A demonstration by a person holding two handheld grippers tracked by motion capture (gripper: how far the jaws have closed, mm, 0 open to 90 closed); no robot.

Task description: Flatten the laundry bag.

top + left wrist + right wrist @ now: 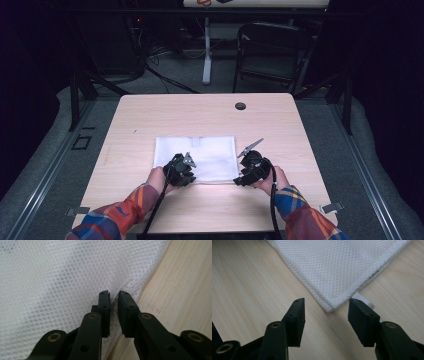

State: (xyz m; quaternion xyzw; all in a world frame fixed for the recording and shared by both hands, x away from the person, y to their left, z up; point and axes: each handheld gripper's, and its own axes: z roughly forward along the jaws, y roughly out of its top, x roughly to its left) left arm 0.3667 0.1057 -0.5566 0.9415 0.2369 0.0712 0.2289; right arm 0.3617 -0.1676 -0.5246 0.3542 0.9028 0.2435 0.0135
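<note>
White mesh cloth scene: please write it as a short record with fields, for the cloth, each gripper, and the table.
cloth: white mesh cloth, folded flat in a rectangle on the table
left gripper: left gripper at the cloth's near left corner, jaws shut on a pinch of the cloth's edge
right gripper: right gripper at the near right corner, jaws open, corner tip between them, pads not touching it
tag: small white tag sticks out under that corner
table: light wooden table, dark round hole near the far edge
</note>
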